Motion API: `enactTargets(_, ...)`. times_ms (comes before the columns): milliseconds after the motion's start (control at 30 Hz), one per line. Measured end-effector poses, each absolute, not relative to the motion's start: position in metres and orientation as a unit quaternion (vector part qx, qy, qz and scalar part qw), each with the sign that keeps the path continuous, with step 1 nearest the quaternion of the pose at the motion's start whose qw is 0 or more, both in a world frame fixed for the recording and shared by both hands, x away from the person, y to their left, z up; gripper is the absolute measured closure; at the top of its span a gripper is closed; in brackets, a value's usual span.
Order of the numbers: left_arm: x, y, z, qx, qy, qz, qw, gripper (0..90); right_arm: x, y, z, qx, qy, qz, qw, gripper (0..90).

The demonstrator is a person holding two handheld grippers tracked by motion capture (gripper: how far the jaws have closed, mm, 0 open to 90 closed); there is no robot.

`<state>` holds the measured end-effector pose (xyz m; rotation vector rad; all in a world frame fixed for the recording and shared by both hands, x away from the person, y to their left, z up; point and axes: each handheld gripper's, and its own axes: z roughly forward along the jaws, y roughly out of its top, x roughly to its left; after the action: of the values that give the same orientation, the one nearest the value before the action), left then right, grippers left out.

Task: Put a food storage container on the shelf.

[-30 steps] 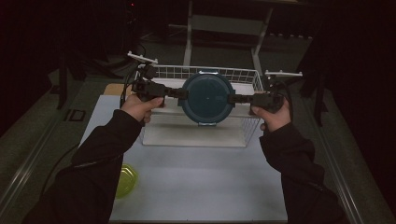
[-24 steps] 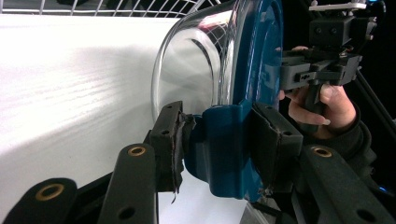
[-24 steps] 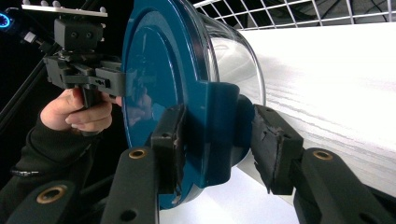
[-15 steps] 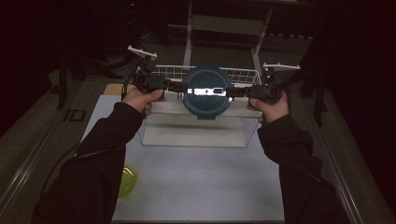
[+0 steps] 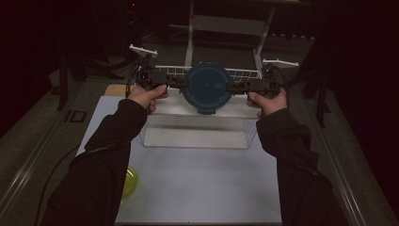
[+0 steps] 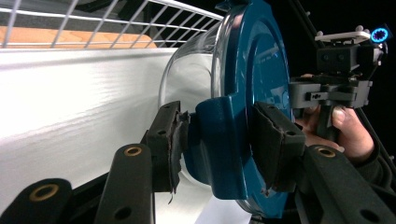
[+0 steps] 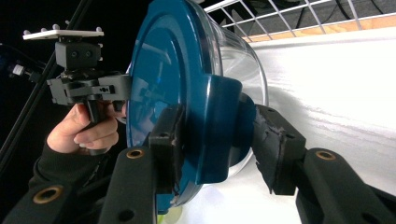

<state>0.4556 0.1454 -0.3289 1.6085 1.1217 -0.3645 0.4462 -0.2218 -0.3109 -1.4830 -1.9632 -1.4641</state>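
Clamping opposite latch tabs, the left gripper (image 6: 219, 154) and right gripper (image 7: 217, 149) hold the blue-lidded glass container (image 5: 205, 88) tipped on edge above the wire basket (image 5: 244, 74). Gripper views reveal its clear bowl; the high view adds a yellow lid (image 5: 130, 181) on the table (image 5: 202, 183).

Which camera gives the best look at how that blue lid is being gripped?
The left gripper view: the left hand-held gripper has both jaws clamped on a side tab of the blue lid, close up. The right gripper view shows the same on the opposite tab. The high view shows the whole round lid, held between both grippers, but small and dim.
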Motion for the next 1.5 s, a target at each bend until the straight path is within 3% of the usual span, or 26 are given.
enactTargets(367,0.462,0.147,-0.337,0.664,0.493,-0.154,0.541,52.9,0.458,-0.221,-0.318,-0.53,-0.669,-0.497,0.159,50.5)
enactTargets(400,0.462,0.147,-0.337,0.664,0.492,-0.153,0.542,53.3,0.459,-0.22,-0.32,-0.532,-0.668,-0.496,0.157,51.0)
enactTargets(467,0.46,0.144,-0.335,0.67,0.487,-0.149,0.54,54.7,0.459,-0.221,-0.318,-0.534,-0.671,-0.498,0.129,60.4)
enactTargets(533,0.459,0.143,-0.333,0.675,0.481,-0.15,0.54,60.2,0.46,-0.219,-0.316,-0.535,-0.677,-0.49,0.123,59.0)
enactTargets(600,0.457,0.143,-0.333,0.678,0.478,-0.144,0.54,59.7,0.459,-0.218,-0.316,-0.535,-0.678,-0.489,0.118,58.5)
enactTargets(767,0.453,0.141,-0.331,0.684,0.478,-0.107,0.54,49.5,0.457,-0.216,-0.315,-0.535,-0.681,-0.49,0.103,56.1)
enactTargets(1033,0.436,0.146,-0.32,0.687,0.456,-0.043,0.564,32.9,0.444,-0.219,-0.303,-0.517,-0.705,-0.484,0.041,52.8)
enactTargets(1167,0.423,0.145,-0.318,0.695,0.428,-0.044,0.576,25.9,0.429,-0.218,-0.299,-0.5,-0.716,-0.487,0.022,53.0)
enactTargets(1333,0.408,0.142,-0.316,0.707,0.404,-0.031,0.58,14.8,0.411,-0.217,-0.298,-0.48,-0.721,-0.499,0.022,54.1)
enactTargets(1500,0.393,0.137,-0.313,0.723,0.373,0.001,0.581,10.6,0.391,-0.212,-0.296,-0.453,-0.733,-0.507,0.023,55.5)
